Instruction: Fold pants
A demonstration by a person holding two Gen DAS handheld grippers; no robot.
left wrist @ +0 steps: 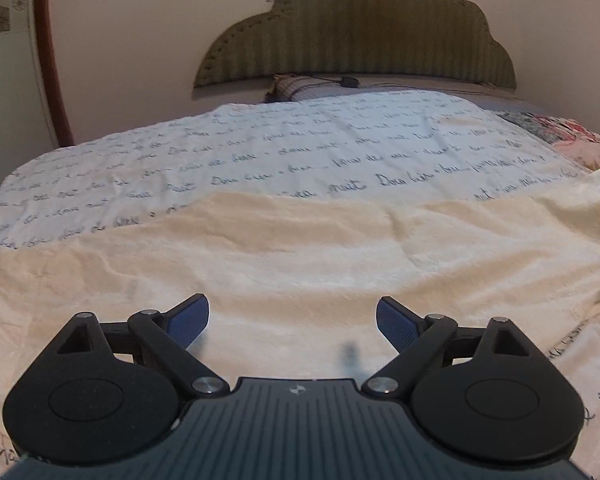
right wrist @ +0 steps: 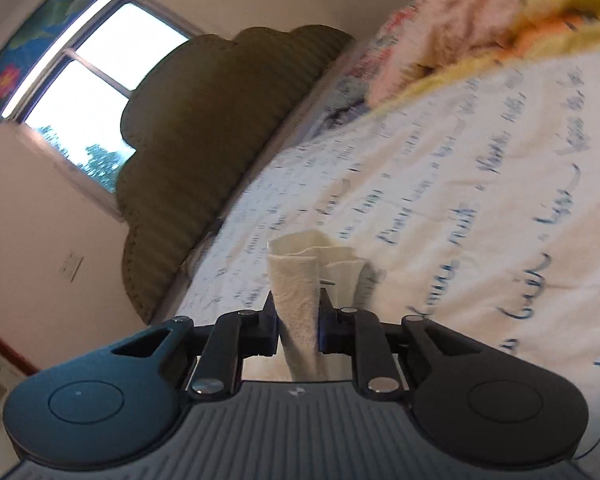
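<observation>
The cream fuzzy pants point(left wrist: 300, 248) lie spread flat across the bed, filling the middle of the left wrist view. My left gripper point(left wrist: 293, 322) is open and empty, hovering low over the near part of the pants with its blue pads point(left wrist: 188, 322) wide apart. My right gripper point(right wrist: 298, 316) is shut on a bunched edge of the cream pants point(right wrist: 300, 280), which sticks up between the fingers, lifted above the bed. The right wrist view is tilted and blurred.
The bed is covered by a white sheet with blue script writing point(left wrist: 300, 148). A green scalloped headboard point(left wrist: 356, 36) stands at the far end against the wall. Colourful blankets point(right wrist: 500, 20) are piled at the bed's right side. A window point(right wrist: 84, 92) is behind.
</observation>
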